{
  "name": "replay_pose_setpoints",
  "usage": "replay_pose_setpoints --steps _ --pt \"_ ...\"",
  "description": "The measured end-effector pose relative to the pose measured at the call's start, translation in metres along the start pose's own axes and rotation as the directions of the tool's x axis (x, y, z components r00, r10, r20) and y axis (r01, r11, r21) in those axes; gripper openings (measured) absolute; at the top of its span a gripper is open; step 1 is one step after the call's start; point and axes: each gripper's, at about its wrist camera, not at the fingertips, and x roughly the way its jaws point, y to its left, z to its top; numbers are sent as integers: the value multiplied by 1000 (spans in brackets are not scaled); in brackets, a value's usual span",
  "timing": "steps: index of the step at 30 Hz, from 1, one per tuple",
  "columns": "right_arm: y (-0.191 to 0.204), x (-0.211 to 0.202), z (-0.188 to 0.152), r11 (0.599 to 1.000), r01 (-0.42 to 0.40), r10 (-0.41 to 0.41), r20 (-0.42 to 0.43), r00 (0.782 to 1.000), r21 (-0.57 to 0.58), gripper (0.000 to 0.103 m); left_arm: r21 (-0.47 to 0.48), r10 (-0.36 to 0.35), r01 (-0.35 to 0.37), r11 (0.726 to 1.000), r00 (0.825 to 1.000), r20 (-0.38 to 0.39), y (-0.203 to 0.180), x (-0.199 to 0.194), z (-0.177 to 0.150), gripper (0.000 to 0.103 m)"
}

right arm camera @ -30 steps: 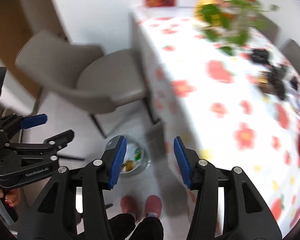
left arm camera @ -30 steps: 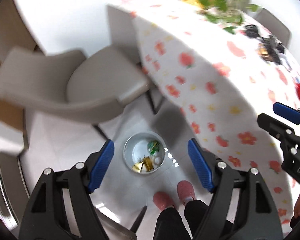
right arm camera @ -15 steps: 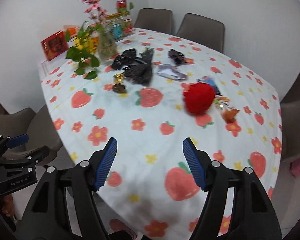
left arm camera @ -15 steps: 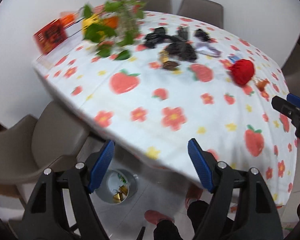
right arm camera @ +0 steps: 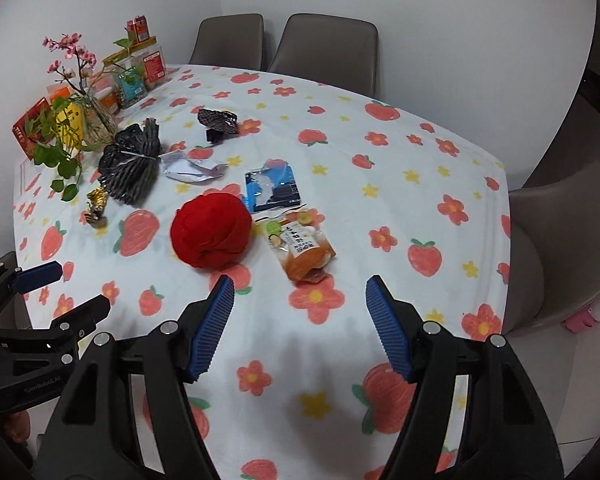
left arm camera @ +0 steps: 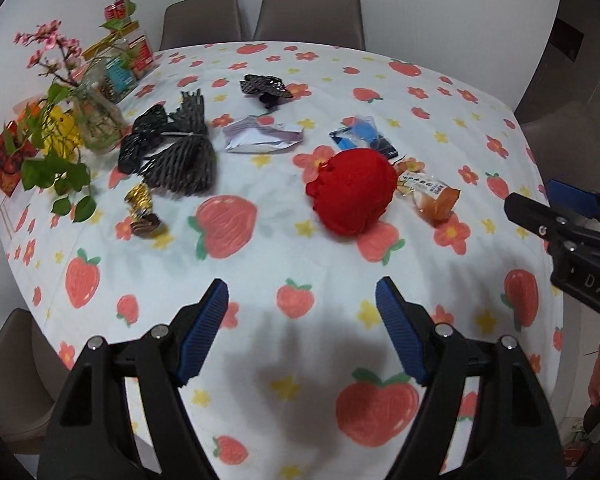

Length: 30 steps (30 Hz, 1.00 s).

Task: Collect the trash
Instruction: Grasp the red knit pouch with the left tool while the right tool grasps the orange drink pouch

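Observation:
Trash lies on the strawberry tablecloth [left arm camera: 260, 264]: a crumpled red ball [left arm camera: 352, 192] [right arm camera: 210, 230], an orange snack wrapper [left arm camera: 430, 196] [right arm camera: 302, 248], a blue packet [left arm camera: 364, 138] [right arm camera: 272, 190], a white crumpled wrapper [left arm camera: 260, 140] [right arm camera: 192, 170], black striped wrappers [left arm camera: 180, 152] [right arm camera: 130, 164], a black tray piece [left arm camera: 264, 88] [right arm camera: 218, 120] and a gold foil wrapper [left arm camera: 142, 212] [right arm camera: 96, 204]. My left gripper [left arm camera: 300, 328] is open and empty above the near table edge. My right gripper [right arm camera: 300, 324] is open and empty, just short of the orange wrapper.
A glass vase with plants [left arm camera: 92, 120] [right arm camera: 88, 120] and snack boxes [left arm camera: 128, 56] [right arm camera: 140, 68] stand at the far left. Grey chairs [left arm camera: 308, 16] [right arm camera: 328, 48] sit behind the table, one more at the right [right arm camera: 560, 256].
Both grippers swung up from the floor bin and chair to face the tabletop, then moved closer to the trash. Both stayed open and empty.

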Motion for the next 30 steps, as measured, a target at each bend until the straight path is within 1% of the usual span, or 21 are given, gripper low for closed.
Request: replay_pose_setpoints --steps 6,9,10,13,15,17,19,20,21,22,24,25,30 --pt "-10 52 8 1000 -1 1 -58 998 12 66 68 -21 23 997 999 -35 -18 44 33 76" --pt "-12 79 11 1000 -4 5 -92 996 13 67 106 -33 39 994 998 -59 -22 66 43 76" --pt "-11 89 12 1000 -5 6 -104 995 10 68 117 -35 43 992 997 -67 -24 74 45 76" --pt "-10 110 14 1000 -1 -1 -127 992 -9 70 127 -49 61 990 994 -98 -23 97 51 76" --pt "-9 122 15 1000 8 -9 -141 990 -14 70 119 -82 95 988 990 -113 -21 109 55 76" --pt "-11 129 15 1000 1 0 -152 988 8 70 115 -122 136 984 985 -123 -20 116 57 76" --pt "-11 134 15 1000 -8 11 -160 987 17 70 126 -152 167 978 981 -121 -23 119 57 68" --pt "-10 136 16 1000 -12 15 -168 986 15 69 134 -165 181 974 978 -126 -25 120 57 61" --pt "-9 138 16 1000 -21 23 -173 985 12 63 141 -175 193 971 976 -128 -28 120 57 57" --pt "-7 139 16 999 -35 36 -178 983 8 54 147 -180 198 969 975 -128 -30 120 57 55" --pt "-3 140 17 999 -45 44 -185 982 -5 44 163 -184 204 965 975 -127 -34 120 57 50" --pt "-2 139 17 999 -47 44 -182 982 -12 40 169 -183 203 965 975 -123 -35 120 58 50" --pt "-2 133 20 997 -79 80 -170 982 14 27 174 -203 222 959 972 -121 -33 117 59 41"
